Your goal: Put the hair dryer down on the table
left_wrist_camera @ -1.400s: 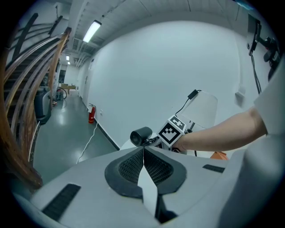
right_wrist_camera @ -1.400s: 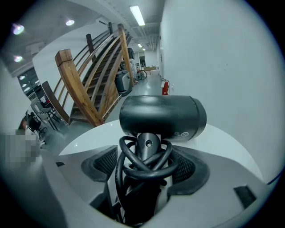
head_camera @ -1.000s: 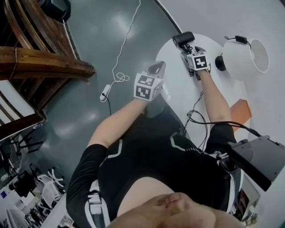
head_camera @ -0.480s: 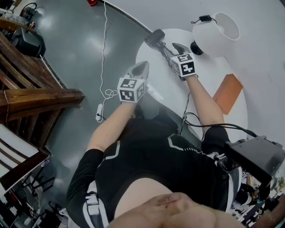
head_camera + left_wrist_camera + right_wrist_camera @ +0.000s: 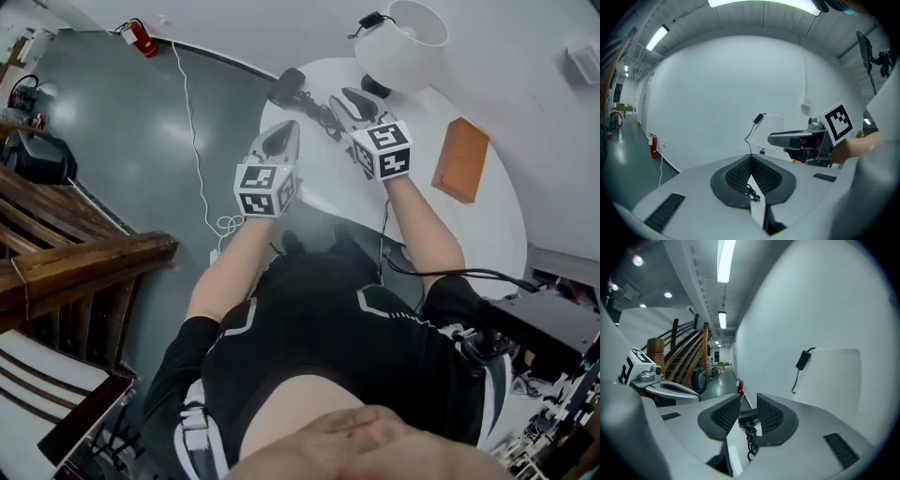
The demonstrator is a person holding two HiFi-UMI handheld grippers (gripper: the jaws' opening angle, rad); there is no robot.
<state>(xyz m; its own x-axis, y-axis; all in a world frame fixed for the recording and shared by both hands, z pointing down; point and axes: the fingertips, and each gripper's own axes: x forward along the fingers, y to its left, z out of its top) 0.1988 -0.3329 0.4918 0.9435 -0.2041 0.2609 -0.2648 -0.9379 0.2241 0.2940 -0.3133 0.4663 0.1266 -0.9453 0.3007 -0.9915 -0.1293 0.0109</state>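
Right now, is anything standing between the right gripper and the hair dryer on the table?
Only the coiled cord of the hair dryer, lying on the table between it and the right gripper. The gripper's jaws are closing on nothing; the dryer lies beyond their tips. The lamp stands off to the side.

no legible text, labels, numbers or signs

Hair dryer (image 5: 286, 86) black, cord (image 5: 750, 437) black too. Table (image 5: 487, 225) white, lampshade (image 5: 405, 42) white. Block (image 5: 460, 159) orange. Fire extinguisher (image 5: 141, 37) red. Floor (image 5: 112, 141) dark grey, glossy, with a white cable (image 5: 192, 131) on it. Left gripper (image 5: 284, 136) light grey, pads black mesh texture, cube black-and-white squares. Shirt (image 5: 319, 319) black, white stripes. Stairs (image 5: 75, 262) brown wood.
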